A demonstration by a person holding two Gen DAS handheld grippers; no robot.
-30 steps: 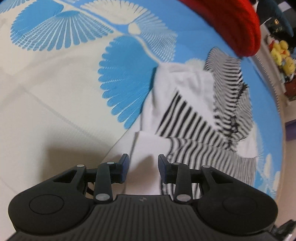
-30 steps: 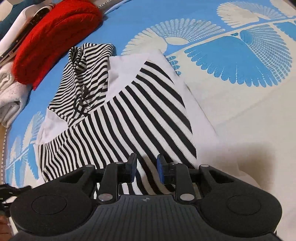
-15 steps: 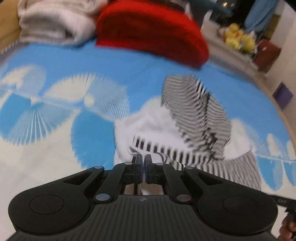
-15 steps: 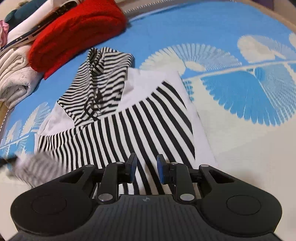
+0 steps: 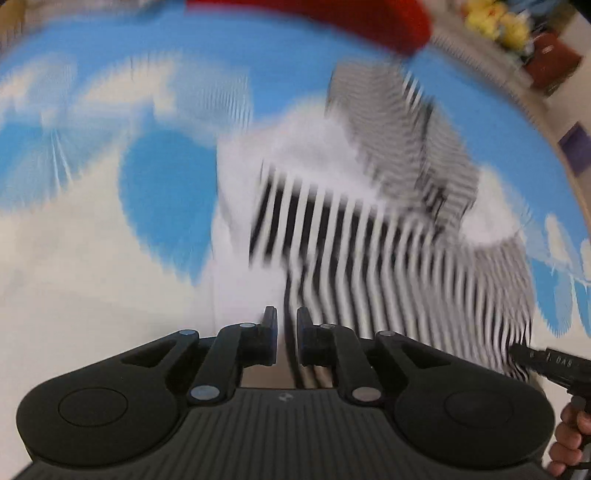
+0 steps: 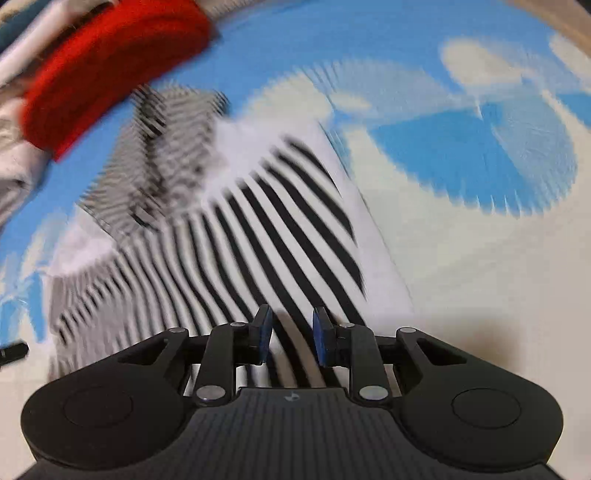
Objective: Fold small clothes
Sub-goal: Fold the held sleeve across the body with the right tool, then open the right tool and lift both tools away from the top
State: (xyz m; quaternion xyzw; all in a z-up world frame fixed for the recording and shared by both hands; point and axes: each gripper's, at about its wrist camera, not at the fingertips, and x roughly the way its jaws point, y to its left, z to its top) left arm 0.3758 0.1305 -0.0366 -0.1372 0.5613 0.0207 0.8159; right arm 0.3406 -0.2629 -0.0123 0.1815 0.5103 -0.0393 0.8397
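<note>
A black-and-white striped small garment (image 5: 369,236) (image 6: 258,251) lies spread flat on the blue and cream sheet (image 5: 74,266), its hood bunched at the far end. My left gripper (image 5: 286,328) hangs over the garment's near left edge. Its jaws are opening, a narrow gap between them, and the cloth lies below rather than pinched. My right gripper (image 6: 291,332) hovers over the striped near hem, jaws partly apart, stripes showing through the gap and nothing gripped. Both views are blurred by motion.
A folded red knit (image 5: 332,14) (image 6: 107,70) lies beyond the garment, with pale folded clothes (image 6: 14,162) beside it. Yellow plush toys (image 5: 495,22) sit past the bed's edge. A hand (image 5: 569,443) on the right gripper's handle shows at the lower right.
The left gripper shut at the garment's edge, swung sideways with a roll, and now its jaws have parted slightly. The right gripper has stayed over the hem with the same gap.
</note>
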